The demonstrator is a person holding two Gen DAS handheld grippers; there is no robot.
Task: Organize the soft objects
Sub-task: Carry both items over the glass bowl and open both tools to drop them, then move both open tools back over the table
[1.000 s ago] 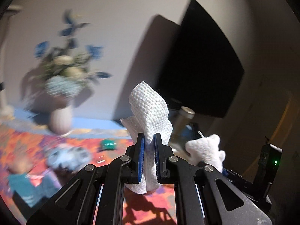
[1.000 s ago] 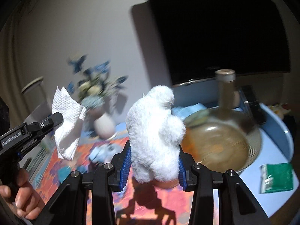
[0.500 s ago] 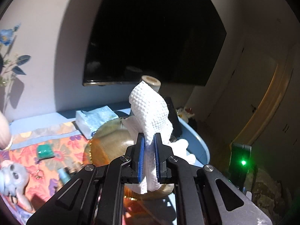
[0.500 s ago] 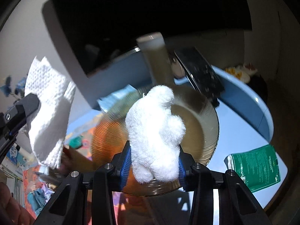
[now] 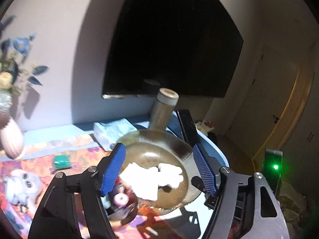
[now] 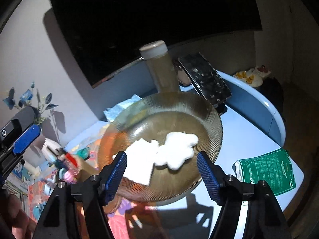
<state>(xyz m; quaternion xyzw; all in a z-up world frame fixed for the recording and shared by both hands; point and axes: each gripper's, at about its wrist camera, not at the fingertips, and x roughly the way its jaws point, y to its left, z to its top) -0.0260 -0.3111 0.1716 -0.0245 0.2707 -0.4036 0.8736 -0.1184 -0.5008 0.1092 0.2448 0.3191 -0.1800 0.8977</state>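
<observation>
A: What stands behind the table?
B: A large dark screen (image 6: 151, 20) on the pale wall, with a tall lidded bottle (image 6: 159, 67) just below it.
A: And to the side?
B: A black remote (image 6: 205, 79) leans on the blue tub (image 6: 259, 103). A green packet (image 6: 267, 171) lies on the light-blue tabletop.
A: Left of there?
B: A vase of blue flowers (image 5: 12, 131), a tissue pack (image 5: 113, 131), a grey plush (image 5: 24, 185) on the floral cloth (image 5: 79, 155).

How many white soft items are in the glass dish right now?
2. A paper towel lies on the near-left of the dish, and a plush toy lies beside it to the right, their edges meeting. Nothing else shows inside; both are blurred.
</observation>
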